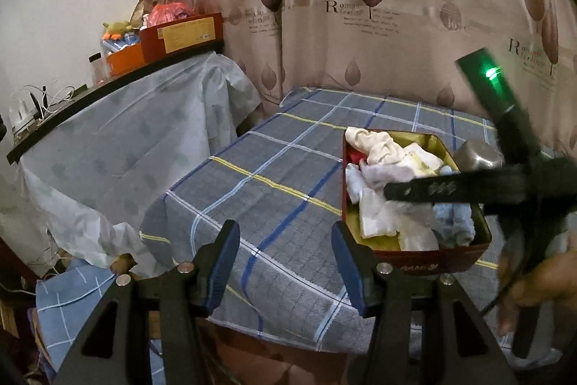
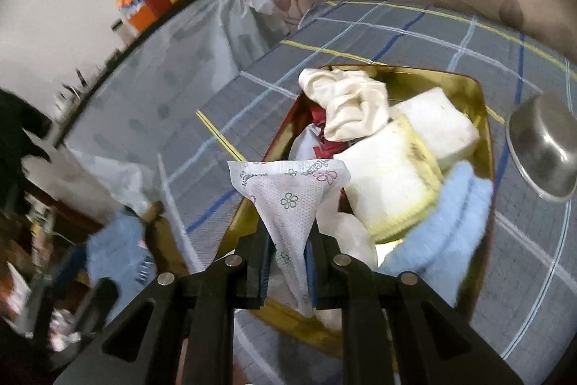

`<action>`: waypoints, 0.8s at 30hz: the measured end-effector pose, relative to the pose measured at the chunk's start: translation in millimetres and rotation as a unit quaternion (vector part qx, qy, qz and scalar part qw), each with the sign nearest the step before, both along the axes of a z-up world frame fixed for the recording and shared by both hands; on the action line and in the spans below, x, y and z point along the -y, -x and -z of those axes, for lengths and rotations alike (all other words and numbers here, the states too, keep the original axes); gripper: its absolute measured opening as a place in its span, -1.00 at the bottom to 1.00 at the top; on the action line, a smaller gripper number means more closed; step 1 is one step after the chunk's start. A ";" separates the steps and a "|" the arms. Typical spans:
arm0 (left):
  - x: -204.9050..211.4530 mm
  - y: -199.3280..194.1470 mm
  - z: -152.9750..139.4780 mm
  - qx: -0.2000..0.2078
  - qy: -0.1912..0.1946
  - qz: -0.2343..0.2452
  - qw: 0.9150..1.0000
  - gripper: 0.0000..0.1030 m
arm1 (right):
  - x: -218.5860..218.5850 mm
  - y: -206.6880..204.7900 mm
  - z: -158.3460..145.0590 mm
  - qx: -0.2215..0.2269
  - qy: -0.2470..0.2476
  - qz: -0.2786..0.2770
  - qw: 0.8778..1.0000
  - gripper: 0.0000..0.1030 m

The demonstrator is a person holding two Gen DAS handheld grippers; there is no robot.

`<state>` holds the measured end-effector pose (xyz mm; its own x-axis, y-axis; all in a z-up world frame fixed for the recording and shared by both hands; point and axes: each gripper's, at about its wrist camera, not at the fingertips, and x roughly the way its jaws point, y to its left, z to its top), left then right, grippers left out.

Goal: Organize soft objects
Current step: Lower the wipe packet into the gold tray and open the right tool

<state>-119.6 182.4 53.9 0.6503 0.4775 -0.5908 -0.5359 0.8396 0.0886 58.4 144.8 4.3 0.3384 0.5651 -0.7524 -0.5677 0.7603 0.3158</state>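
Right wrist view is motion-blurred along its left edge; the clutter at lower left cannot be made out. In the left wrist view the right gripper's body crosses the tin [image 1: 425,258] at right of frame, hiding part of its contents, and the steel bowl [image 1: 478,156] shows only as a sliver behind it.

Right gripper [image 2: 286,258], bottom centre of its own view, is clenched on a white floral-print wipe [image 2: 288,190]; the cloth fans upward out of the jaws, above the near edge of the tin [image 2: 479,96]. A hand [image 1: 537,280] shows at the right edge of the left view, blurred.

Left gripper [image 1: 285,262] sits low centre of its frame, fingers spread wide with nothing between them, over the checked tablecloth [image 1: 270,168], left of the tin.

Only the right view shows the tin's load clearly: cream crumpled cloth [image 2: 349,103], white sponge [image 2: 440,121], yellow-edged cloth [image 2: 389,179], light blue towel [image 2: 447,222]. Only the left view shows the shelf boxes [image 1: 180,35] at upper left sharply.
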 end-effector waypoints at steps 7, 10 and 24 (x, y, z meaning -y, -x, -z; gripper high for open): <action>-18.3 -4.6 9.7 -0.020 0.055 -0.005 0.998 0.08 | -13.1 2.4 11.8 -0.003 0.021 0.000 1.000 -0.70; -21.2 -7.3 14.5 -0.033 0.063 -0.011 0.997 0.08 | -15.7 0.9 15.9 -0.008 0.023 0.003 1.000 -0.70; -18.4 -12.3 20.2 -0.050 0.054 -0.009 0.997 0.08 | -18.8 10.8 17.6 0.002 0.034 0.010 0.999 -0.30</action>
<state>-107.3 200.8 33.7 0.5774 0.4190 -0.7008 -0.5439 0.8375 0.0526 47.6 163.6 -13.3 0.3522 0.5055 -0.7877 -0.5539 0.7910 0.2600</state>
